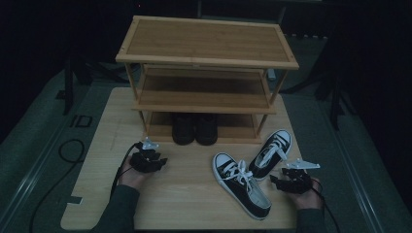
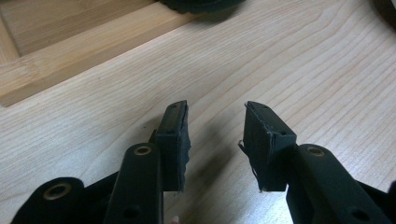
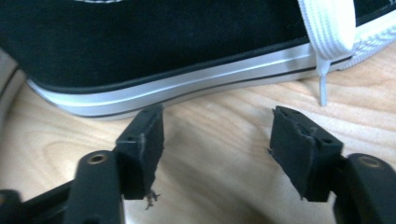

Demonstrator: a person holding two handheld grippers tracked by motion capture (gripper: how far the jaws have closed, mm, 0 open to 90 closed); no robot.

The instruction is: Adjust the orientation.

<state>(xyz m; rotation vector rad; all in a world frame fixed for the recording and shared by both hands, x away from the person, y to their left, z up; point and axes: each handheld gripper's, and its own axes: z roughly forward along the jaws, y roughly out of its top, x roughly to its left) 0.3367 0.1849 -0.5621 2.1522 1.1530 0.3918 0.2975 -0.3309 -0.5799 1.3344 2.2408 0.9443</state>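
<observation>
Two black sneakers with white laces and soles lie on the wooden table, one (image 1: 243, 187) nearer me and one (image 1: 272, 151) behind it, angled toward the rack. My right gripper (image 1: 277, 181) rests beside them at the right. In the right gripper view it (image 3: 219, 114) is open, and a sneaker's black side and white sole (image 3: 187, 84) lie just past the tips with nothing between the jaws. My left gripper (image 1: 154, 161) sits on the table at the left. It (image 2: 215, 109) is open over bare wood.
A three-tier bamboo shoe rack (image 1: 206, 60) stands at the table's far side, with a dark pair of shoes (image 1: 195, 128) on its bottom shelf. The rack's lower rail (image 2: 70, 51) lies ahead of the left gripper. The room around the table (image 1: 184, 194) is dark.
</observation>
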